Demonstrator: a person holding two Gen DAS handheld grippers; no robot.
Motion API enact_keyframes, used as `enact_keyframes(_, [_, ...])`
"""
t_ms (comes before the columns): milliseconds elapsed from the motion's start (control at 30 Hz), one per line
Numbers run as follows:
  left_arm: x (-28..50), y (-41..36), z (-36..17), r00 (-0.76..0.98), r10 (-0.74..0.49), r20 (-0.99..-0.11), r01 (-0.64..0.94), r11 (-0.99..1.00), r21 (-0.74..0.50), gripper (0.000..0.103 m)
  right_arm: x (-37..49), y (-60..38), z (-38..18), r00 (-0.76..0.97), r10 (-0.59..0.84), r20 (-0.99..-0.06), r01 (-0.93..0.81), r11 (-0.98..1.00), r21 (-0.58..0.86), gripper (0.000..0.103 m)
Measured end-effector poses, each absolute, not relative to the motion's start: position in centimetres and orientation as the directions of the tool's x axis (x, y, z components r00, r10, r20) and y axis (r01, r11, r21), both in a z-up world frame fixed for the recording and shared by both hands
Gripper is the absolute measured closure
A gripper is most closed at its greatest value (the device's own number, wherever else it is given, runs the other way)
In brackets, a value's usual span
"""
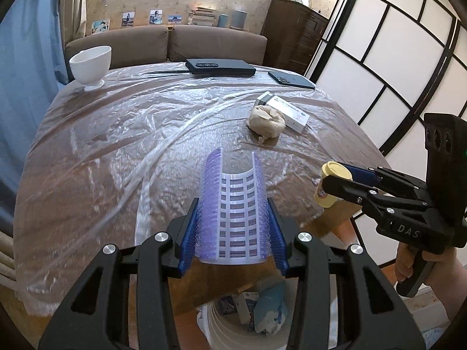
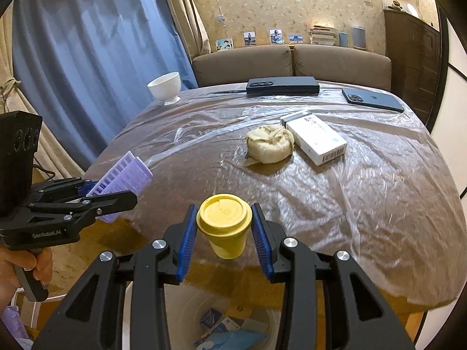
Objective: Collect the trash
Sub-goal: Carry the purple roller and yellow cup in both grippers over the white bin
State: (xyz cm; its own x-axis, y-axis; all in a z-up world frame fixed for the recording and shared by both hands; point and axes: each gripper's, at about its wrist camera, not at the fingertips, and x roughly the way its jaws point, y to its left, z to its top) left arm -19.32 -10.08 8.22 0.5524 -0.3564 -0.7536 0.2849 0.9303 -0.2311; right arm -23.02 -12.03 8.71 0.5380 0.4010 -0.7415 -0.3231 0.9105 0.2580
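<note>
Yellow cup [image 2: 224, 225] sits in right claw [image 2: 223, 233], left claw [image 2: 87, 204] marked "GenRobot.AI".

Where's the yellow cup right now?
The yellow cup sits between the right gripper fingers, above the table's near edge and the trash bucket.

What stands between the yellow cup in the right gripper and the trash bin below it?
Nothing visible does. The yellow cup, held by the right gripper, hangs past the table edge, and the open white bin lies directly beneath, already holding some packaging.
</note>
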Motion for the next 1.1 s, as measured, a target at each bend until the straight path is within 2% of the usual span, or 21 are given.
enact_keyframes(367, [-23.9, -11.1, 8.5, 0.547, -0.35, -0.76, 0.298, 0.93, -0.214, 0.058, -26.9, -12.0, 8.7, 0.503, 0.426, -0.752, -0.34, 0.897, 0.281, 0.066])
enact_keyframes(1100, [-28.8, -13.4, 4.7, 0.46, -0.326, -0.826, 0.321, 0.928, -0.188, 0.058, -30.8, -12.4, 6.2, 0.418, 0.425, -0.803, -0.337, 0.893, 0.297, 0.066])
